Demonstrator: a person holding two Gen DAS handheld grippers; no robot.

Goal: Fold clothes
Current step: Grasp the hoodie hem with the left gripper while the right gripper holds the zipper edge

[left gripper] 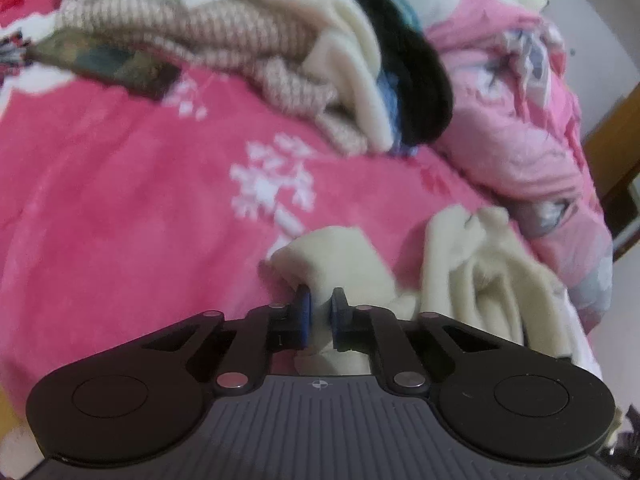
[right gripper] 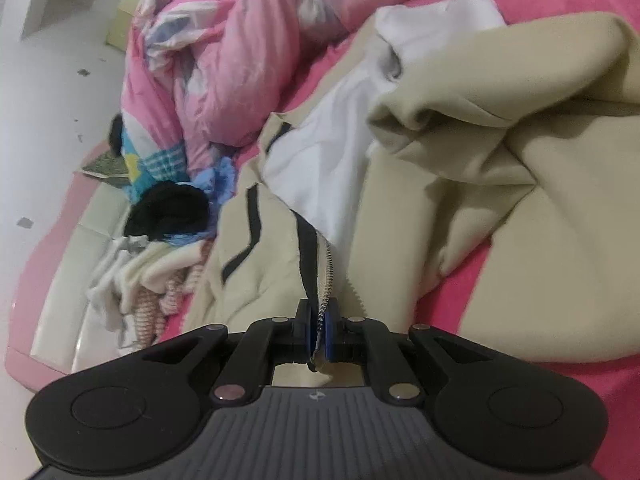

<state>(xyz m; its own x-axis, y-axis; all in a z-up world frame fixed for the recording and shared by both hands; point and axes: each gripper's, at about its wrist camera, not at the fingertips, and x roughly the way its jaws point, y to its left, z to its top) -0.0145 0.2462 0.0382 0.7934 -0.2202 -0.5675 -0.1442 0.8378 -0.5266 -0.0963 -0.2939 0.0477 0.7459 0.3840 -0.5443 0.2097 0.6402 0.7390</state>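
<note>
Both grippers, left and right, are pinching the cream zip-front fleece jacket; keeping tension even while spreading it flat on the pink blanket.

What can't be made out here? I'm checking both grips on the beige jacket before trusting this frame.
- Left wrist view: the left gripper is shut on cream cloth; motion blur hides which part of the jacket it is.
- Right wrist view: the right gripper pinches the zipper edge; the jacket runs off the right edge.
- Clothes pile: blurred, items indistinct.
</note>
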